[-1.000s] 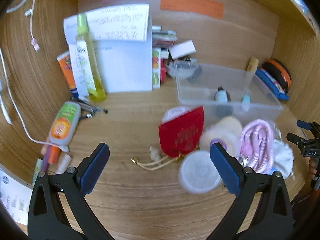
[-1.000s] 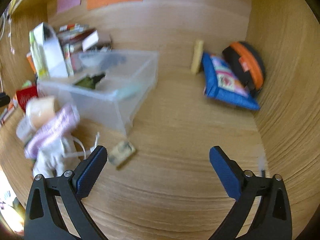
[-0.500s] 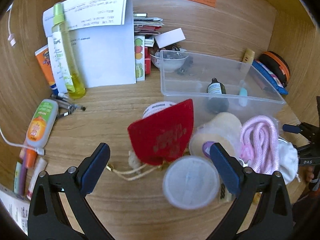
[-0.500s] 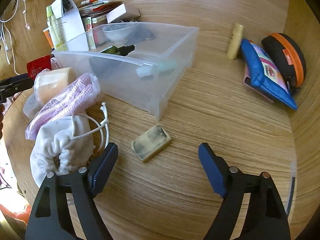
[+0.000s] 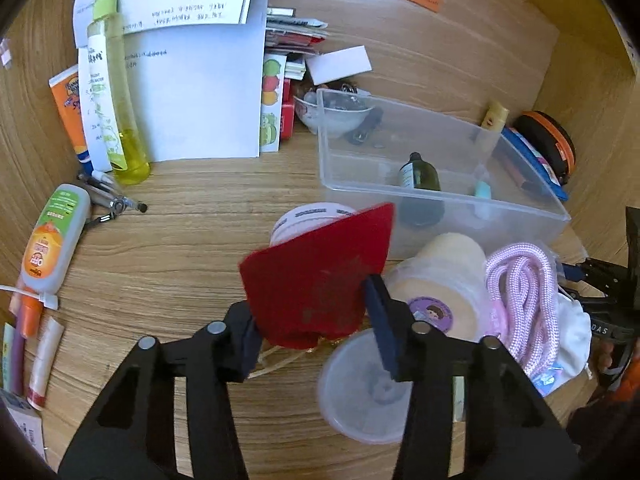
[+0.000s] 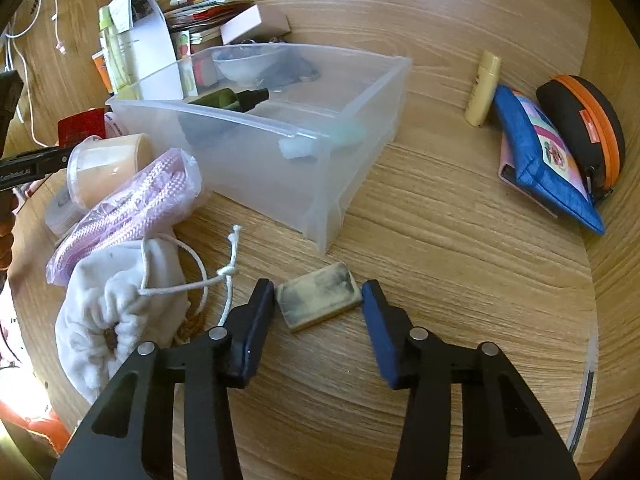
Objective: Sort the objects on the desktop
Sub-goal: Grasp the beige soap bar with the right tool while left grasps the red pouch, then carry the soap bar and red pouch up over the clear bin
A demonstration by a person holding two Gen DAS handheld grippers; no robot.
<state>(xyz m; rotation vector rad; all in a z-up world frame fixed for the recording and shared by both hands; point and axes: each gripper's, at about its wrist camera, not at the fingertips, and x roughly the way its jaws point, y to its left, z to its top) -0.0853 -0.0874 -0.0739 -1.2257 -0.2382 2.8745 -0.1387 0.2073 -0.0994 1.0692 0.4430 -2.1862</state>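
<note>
My left gripper (image 5: 314, 312) has its jaws closing on a red fabric pouch (image 5: 320, 264), and both pads touch the pouch's bunched lower end. The pouch leans against a white jar (image 5: 308, 216), with gold cords trailing under it. My right gripper (image 6: 317, 295) is closing on a grubby beige eraser (image 6: 320, 304) that lies flat on the wooden desk, with a pad at each of its ends. Just beyond both stands a clear plastic bin (image 5: 440, 196) (image 6: 256, 120) with a dark green bottle (image 5: 418, 174) lying in it.
A cream tub (image 6: 108, 164), a bagged pink rope (image 6: 132, 208) and a white drawstring bag (image 6: 112, 304) crowd the eraser's left. A clear round lid (image 5: 360, 396) lies under my left fingers. A blue pouch (image 6: 548, 160), an orange-rimmed case (image 6: 580, 120) and papers with a yellow bottle (image 5: 116, 100) line the back.
Both grippers came down and forward while their jaws narrowed from wide open. The left now brackets the red pouch; the right has the eraser between its pads.
</note>
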